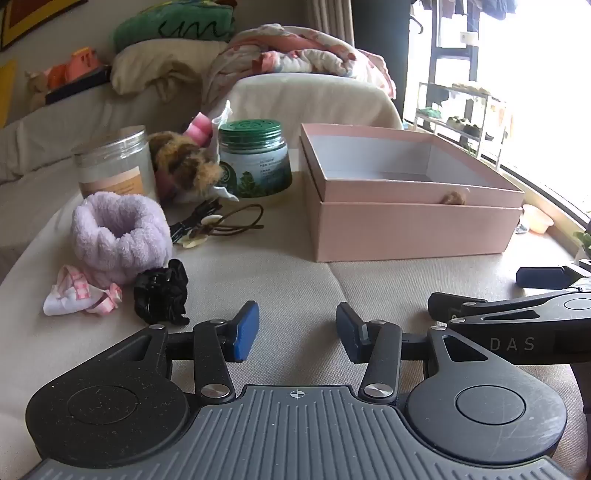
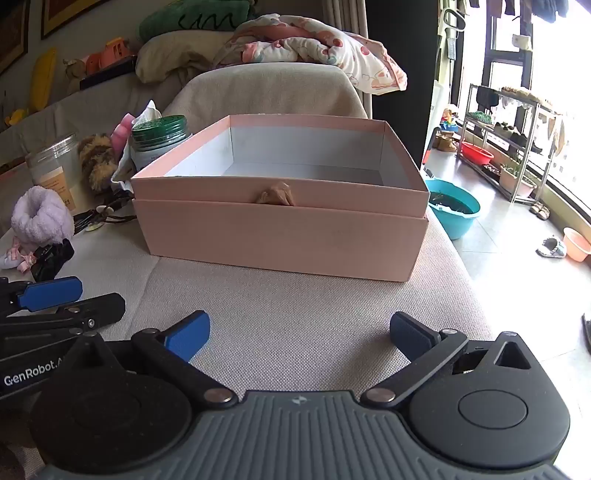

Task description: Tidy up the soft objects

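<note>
- Left gripper (image 1: 295,332) low over beige fabric surface (image 1: 295,280), jaws part open, nothing between them.
- Right gripper (image 2: 299,338) just beside it to the right, jaws spread wide, empty.
- Both pointing down and forward toward far side.
- Pink box (image 2: 280,221) straight ahead of right gripper, open top, white inside; sitting in its own pink lid or base, can't tell which.
- Small tan fuzzy bit (image 2: 276,195) poking out at seam on box's near wall.
- Soft things grouped on left, well apart from both grippers:
- Lilac terry band (image 1: 120,234), thick fluffy ring, standing on edge, hollow up.
- Black scrunchie (image 1: 160,291) crumpled, just right of and nearer than lilac band, touching or nearly.
- Pink-and-white checked cloth piece (image 1: 79,293) rumpled, at near-left foot of lilac band.
- Brown furry toy (image 1: 184,166) farther back, between clear jar (image 1: 114,164) and green-lidded jar (image 1: 255,158), lying on pink and white wrapping.
- Dark cords and brown hair tie with pale flower clip (image 1: 218,221) between lilac band and green-lidded jar.
- Open fabric between jaws and soft pile; nothing blocking path to box.
- Far behind: sofa back with green cushion (image 1: 173,27) and floral quilt (image 1: 295,55).
- Right side: bright window, metal shoe rack (image 2: 509,147), teal basin (image 2: 454,210) on floor.
</note>
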Demonstrator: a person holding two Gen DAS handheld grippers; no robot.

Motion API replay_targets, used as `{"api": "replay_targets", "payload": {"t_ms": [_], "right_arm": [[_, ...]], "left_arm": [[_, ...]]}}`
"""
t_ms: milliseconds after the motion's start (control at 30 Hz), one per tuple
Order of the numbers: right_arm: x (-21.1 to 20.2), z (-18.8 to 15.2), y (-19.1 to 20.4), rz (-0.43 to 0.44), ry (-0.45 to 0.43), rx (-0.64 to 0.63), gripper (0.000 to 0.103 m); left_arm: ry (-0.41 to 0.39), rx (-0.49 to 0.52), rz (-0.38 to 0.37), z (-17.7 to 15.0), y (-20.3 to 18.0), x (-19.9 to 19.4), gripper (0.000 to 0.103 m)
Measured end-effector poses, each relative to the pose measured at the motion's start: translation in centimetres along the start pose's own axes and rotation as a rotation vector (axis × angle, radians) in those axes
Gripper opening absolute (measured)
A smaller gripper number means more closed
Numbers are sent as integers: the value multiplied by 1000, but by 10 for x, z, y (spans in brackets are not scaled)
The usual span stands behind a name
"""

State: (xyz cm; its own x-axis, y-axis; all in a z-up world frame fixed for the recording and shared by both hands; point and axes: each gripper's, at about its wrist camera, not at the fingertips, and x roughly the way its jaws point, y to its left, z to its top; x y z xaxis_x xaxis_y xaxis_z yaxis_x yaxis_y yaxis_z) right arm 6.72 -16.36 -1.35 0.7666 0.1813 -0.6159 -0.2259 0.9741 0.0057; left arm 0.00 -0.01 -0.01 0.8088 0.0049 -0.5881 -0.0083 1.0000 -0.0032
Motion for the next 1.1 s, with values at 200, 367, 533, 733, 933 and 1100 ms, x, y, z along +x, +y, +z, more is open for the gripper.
{"api": "replay_targets", "payload": {"t_ms": [200,367,533,733,933,1100], "right_arm": [[0,0,0,2,-1,3,103],[0,0,0,2,-1,2,103],[0,0,0,2,-1,2,103],[0,0,0,2,-1,2,103],[0,0,0,2,-1,2,103],[0,0,0,2,-1,2,103]], "left_arm": [[-1,-3,-2,0,0,0,51],[-1,-2,-2,0,0,0,51],[0,-2,-2,0,0,0,51],[-1,-4,-3,0,-1,0,51],[-1,-5,-4,0,-1,0,51],[-1,-6,-4,0,0,0,51]]}}
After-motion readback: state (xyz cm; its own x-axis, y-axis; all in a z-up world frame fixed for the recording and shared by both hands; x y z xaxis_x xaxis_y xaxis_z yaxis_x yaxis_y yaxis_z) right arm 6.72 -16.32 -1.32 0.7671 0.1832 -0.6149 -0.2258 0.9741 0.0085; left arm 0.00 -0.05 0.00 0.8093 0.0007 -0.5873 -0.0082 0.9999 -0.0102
